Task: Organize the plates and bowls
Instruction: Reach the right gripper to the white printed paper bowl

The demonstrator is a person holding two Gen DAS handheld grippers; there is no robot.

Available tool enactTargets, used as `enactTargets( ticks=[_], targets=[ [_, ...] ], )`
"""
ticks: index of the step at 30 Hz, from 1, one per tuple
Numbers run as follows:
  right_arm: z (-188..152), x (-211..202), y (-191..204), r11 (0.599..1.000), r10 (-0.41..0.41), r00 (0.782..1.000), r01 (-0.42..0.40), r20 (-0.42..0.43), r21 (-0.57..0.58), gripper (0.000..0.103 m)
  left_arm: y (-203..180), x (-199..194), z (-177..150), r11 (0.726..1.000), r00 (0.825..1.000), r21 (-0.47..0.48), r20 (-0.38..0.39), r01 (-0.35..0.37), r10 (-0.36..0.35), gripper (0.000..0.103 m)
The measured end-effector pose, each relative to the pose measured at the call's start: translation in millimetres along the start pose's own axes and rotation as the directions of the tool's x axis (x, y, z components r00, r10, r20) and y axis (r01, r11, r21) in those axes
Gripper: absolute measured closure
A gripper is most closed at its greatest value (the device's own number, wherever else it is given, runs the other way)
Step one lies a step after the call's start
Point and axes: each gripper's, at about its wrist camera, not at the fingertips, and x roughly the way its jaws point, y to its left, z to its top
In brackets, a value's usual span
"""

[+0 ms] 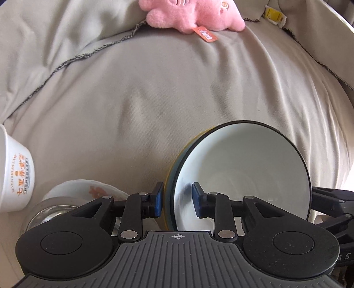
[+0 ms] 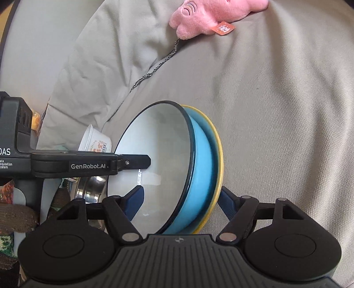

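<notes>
Left wrist view looks across a beige cloth (image 1: 177, 93) that covers a soft, cushioned surface, creased in shallow folds and edged with a dark stitched hem that runs from the far left toward a pink plush (image 1: 194, 15) lying at the far side with an orange tag on it. A small yellow and white object (image 1: 274, 14) sits to the right of the plush. At the near left stands a white paper cup (image 1: 15, 175) printed in orange, and beside it a white bowl with an orange pattern (image 1: 88, 190) rests next to a steel bowl (image 1: 50, 212). The left gripper (image 1: 178, 199) has its blue pads on either side of the rim of a blue bowl (image 1: 243, 172), one pad outside and one inside the white interior; the bowl is tilted up on edge, with a yellow plate (image 1: 169, 175) pressed against its back. Right wrist view shows the same bowl (image 2: 199, 168) and plate (image 2: 218, 168) standing on edge together over the cloth (image 2: 276, 110), the right gripper (image 2: 180, 199) spread wide around both, one pad inside the bowl and one behind the plate. Whether those pads press on them I cannot tell. The plush (image 2: 210, 15) lies far off at the top, and knitted items and clutter show at the left edge.
</notes>
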Motion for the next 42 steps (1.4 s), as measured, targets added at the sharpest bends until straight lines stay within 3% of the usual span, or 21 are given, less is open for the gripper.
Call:
enactTargets(
  ticks=[7, 15, 22, 25, 27, 30, 32, 34, 35, 37, 40, 42],
  targets=[
    [13.2, 12.9, 4.2, 0.999, -0.026, 0.998, 0.028, 0.058, -0.027, 0.029, -3.0, 0.5, 3.1, 0.999, 0.998, 0.033, 0.042, -0.039, 0.038, 0.071],
    [31.9, 25.1, 7.3, 0.998, -0.026, 0.998, 0.029, 0.061, -0.048, 0.029, 0.8, 6.6, 8.7, 0.997, 0.996, 0.031, 0.056, -0.073, 0.071, 0.070],
    [33.7, 17.9, 15.7, 0.991, -0.088, 0.993, 0.095, 0.072, -0.093, 0.031, 10.2, -6.3, 0.3, 0.999, 0.994, -0.003, 0.098, -0.040, 0.040, 0.074],
    [36.5, 2.2, 28.6, 0.976, -0.153, 0.983, 0.167, 0.103, -0.138, 0.029, 26.8, -24.3, -9.4, 0.997, 0.988, -0.061, 0.155, 0.038, -0.028, 0.074],
    [39.7, -10.8, 40.9, 0.959, -0.203, 0.970, 0.225, 0.135, -0.173, 0.028, 42.4, -41.2, -20.6, 0.987, 0.972, -0.108, 0.216, 0.118, -0.092, 0.074],
    [45.4, -25.8, 66.3, 0.927, -0.263, 0.945, 0.303, 0.192, -0.223, 0.024, 77.6, -72.6, -46.7, 0.955, 0.914, -0.185, 0.376, 0.234, -0.151, 0.074],
    [48.2, -28.7, 87.8, 0.905, -0.283, 0.933, 0.336, 0.221, -0.261, 0.020, 105.8, -89.4, -67.9, 0.928, 0.868, -0.244, 0.477, 0.283, -0.139, 0.074],
    [51.2, -25.2, 113.7, 0.879, -0.301, 0.922, 0.367, 0.243, -0.305, 0.019, 139.7, -102.2, -94.8, 0.898, 0.817, -0.319, 0.572, 0.304, -0.073, 0.074],
    [52.0, -21.4, 127.3, 0.864, -0.310, 0.919, 0.379, 0.243, -0.330, 0.019, 156.0, -105.5, -107.9, 0.883, 0.799, -0.361, 0.600, 0.300, -0.027, 0.074],
    [54.0, -8.6, 153.4, 0.832, -0.332, 0.915, 0.398, 0.228, -0.386, 0.019, 190.9, -105.9, -129.7, 0.840, 0.782, -0.459, 0.620, 0.289, 0.069, 0.074],
    [57.7, 17.3, 191.4, 0.788, -0.359, 0.911, 0.413, 0.203, -0.456, 0.019, 237.8, -96.3, -149.0, 0.768, 0.791, -0.579, 0.589, 0.273, 0.164, 0.074],
    [60.5, 38.1, 211.9, 0.773, -0.372, 0.910, 0.413, 0.184, -0.482, 0.018, 266.4, -88.7, -157.0, 0.734, 0.794, -0.629, 0.570, 0.255, 0.212, 0.074]
  ],
)
